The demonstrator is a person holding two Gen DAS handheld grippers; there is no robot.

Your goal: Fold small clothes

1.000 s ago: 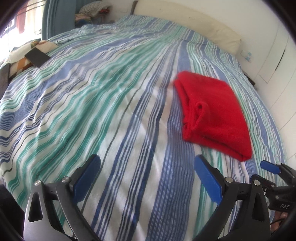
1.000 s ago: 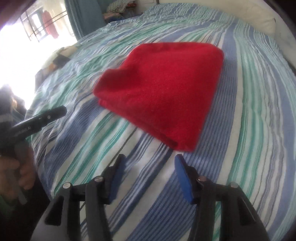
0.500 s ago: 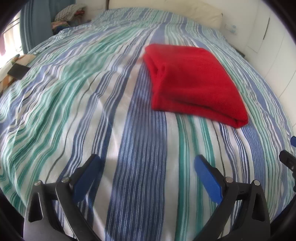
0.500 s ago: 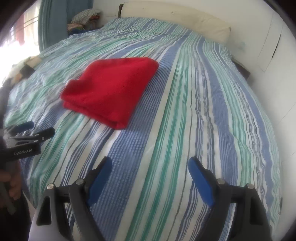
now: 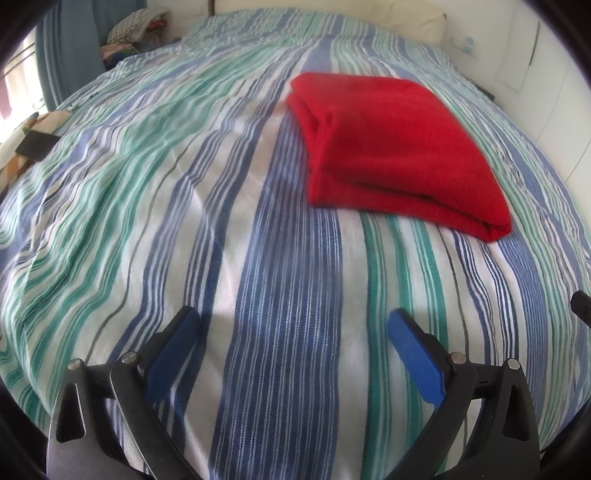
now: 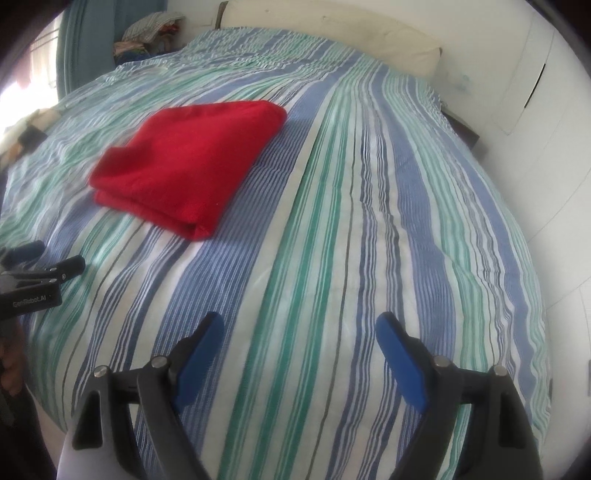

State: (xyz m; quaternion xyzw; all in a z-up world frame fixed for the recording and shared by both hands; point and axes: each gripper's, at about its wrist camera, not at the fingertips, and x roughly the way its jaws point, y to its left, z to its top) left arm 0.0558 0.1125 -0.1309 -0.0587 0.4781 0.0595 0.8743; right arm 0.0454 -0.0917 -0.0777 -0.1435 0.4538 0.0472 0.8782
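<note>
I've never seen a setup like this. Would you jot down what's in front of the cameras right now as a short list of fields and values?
Setting: a bed with a striped sheet in blue, green and white
Garment: a red cloth, folded into a flat bundle, lying on the sheet
Left gripper: open, nothing between its blue pads, short of the cloth
Right gripper: open, empty; its jaws have just been opening
Headboard end: a cream pillow
Far corner: a pile of clothes beside a blue curtain
</note>
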